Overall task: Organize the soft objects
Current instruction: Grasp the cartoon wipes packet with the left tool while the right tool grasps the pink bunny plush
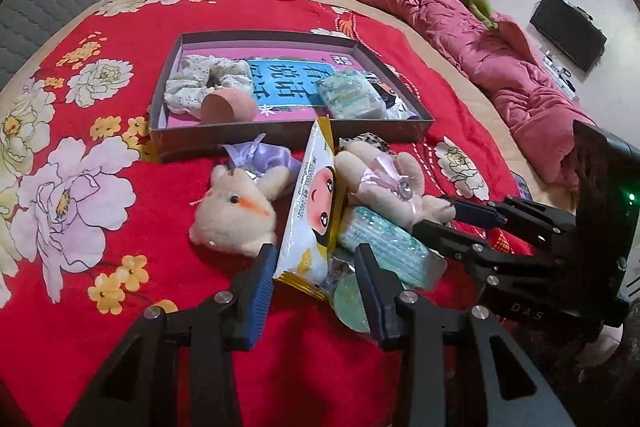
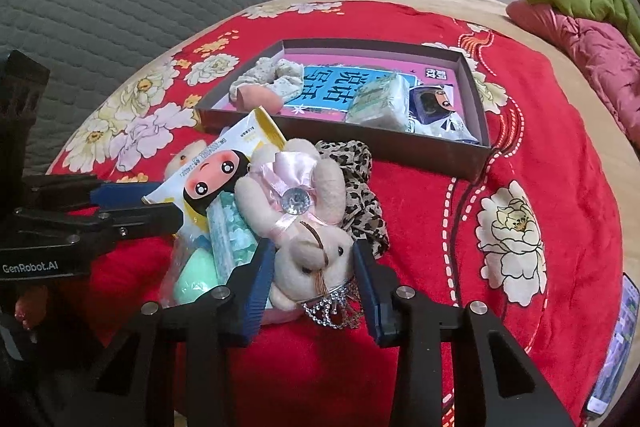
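Left wrist view: my left gripper (image 1: 316,269) straddles the wipes packet (image 1: 310,211), fingers parted, lower centre.
Right wrist view: my right gripper (image 2: 314,273) brackets the plush bunny's head (image 2: 314,259), unclosed.

Box (image 1: 224,139) sits mid-bed (image 1: 100,267), holding scrunchie (image 1: 192,83) and sponge (image 1: 228,105) at its 9 o'clock side, tissue pack (image 1: 352,95) at 3 o'clock. Pile lies just in front, at box's 6 o'clock: wipes pack (image 1: 312,211) in middle, plush (image 1: 236,215) at 9 o'clock, second plush (image 1: 384,179) at 3 o'clock.
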### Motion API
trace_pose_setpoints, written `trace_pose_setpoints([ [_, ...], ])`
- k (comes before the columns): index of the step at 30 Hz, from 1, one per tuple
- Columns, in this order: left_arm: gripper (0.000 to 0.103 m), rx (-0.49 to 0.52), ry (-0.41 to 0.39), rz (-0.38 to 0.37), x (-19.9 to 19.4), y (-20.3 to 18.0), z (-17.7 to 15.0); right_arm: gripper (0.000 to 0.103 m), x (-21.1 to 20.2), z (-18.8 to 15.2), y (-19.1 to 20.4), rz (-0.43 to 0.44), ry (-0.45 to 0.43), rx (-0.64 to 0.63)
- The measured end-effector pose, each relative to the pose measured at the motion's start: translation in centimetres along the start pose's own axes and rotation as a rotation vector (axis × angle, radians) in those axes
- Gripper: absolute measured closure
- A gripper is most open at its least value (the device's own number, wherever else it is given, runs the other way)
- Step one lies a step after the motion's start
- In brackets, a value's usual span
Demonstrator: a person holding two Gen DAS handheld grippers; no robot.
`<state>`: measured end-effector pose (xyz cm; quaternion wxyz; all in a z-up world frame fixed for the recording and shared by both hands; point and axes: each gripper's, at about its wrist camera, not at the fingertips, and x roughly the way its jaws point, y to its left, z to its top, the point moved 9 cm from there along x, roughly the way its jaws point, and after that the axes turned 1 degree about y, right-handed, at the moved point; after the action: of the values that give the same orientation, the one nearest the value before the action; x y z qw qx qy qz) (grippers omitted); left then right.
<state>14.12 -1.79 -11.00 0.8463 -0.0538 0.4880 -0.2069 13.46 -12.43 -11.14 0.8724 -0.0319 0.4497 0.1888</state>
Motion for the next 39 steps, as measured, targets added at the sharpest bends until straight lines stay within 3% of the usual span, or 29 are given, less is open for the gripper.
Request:
trace_pose_setpoints([
  [7,0.064,0.02,0.013,-0.018,1.1,-0.5,0.7,0.064,0.3,-0.1,0.0,0.012,0.008,0.003],
  [22,0.089,-0.03,0.021,-0.081,2.9,-0.4,2.4,0.07,-0.6,0.4,-0.4,0.033,-0.04,0.018],
  [39,0.09,-0.075,-0.149,-0.108,-1.5,0.1,5.3,0.07,-3.6,3.1,-1.1,-0.01,-0.151,0.048],
])
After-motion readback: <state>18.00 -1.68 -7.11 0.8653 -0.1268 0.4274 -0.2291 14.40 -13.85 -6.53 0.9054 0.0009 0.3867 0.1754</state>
